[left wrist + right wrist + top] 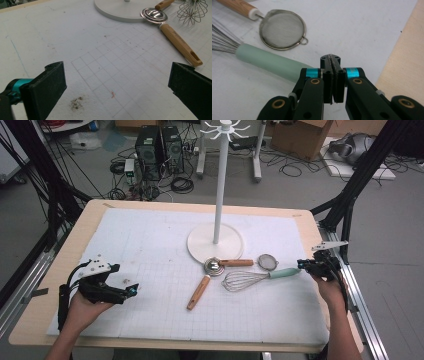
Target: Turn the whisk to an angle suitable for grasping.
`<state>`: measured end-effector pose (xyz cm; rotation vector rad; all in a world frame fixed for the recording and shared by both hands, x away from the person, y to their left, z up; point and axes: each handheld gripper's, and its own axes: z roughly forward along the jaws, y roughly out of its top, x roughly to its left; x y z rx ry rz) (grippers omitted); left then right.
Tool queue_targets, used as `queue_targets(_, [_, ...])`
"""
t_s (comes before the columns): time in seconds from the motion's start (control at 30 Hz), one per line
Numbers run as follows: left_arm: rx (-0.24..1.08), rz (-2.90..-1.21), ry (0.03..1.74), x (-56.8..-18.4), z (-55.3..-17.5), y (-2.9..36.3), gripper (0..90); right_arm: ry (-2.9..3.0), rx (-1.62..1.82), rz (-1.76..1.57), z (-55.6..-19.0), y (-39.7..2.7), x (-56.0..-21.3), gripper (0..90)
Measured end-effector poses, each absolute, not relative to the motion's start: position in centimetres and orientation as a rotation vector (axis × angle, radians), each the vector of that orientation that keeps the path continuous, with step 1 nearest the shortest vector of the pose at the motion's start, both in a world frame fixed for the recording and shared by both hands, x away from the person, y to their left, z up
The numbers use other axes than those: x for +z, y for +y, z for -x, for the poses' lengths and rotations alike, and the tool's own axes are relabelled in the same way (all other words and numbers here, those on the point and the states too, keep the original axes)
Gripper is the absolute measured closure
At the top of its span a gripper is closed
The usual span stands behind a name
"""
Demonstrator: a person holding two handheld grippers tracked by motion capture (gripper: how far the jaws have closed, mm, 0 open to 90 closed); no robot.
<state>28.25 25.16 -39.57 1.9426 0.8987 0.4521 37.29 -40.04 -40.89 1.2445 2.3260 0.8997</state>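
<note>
Your right hand-held gripper [331, 75] at lower center is fully closed, empty, jaws just beside whisk [265, 61] handle end. Left hand-held gripper [117, 82] wide open, empty. Strainer [282, 29] upper left, empty.

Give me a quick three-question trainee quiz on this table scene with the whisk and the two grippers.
1. True or false: the right gripper has its fingers closed together with nothing between them.
2. Which utensil's handle lies right beside the right gripper: A the whisk, B the wooden-handled spoon, C the small sieve?
3. Fill in: the left gripper is ____ above bare mat.

Key: 1 true. 2 A, the whisk's pale green handle. 3 open.
</note>
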Motion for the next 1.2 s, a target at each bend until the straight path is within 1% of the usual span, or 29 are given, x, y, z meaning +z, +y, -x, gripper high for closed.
queue_targets(0.43, [0.453,-1.938,0.905,-39.6,-28.2,25.4,1.8,2.353,0.799,-1.259,-38.6,-41.0,-42.5,89.4])
queue_targets(0.7, [0.463,-1.932,0.904,-39.5,-28.2,25.5,1.8,2.378,0.799,-1.252,-38.5,-41.3,-42.6,89.4])
queue_targets(0.97, [0.467,-1.931,0.904,-39.4,-28.2,25.4,1.8,2.394,0.819,-1.245,-37.6,-41.9,-43.0,89.5])
queue_targets(1.2, [0.470,-1.927,0.904,-39.3,-28.1,25.5,1.9,2.305,0.837,-1.245,-38.0,-41.9,-42.7,89.4])
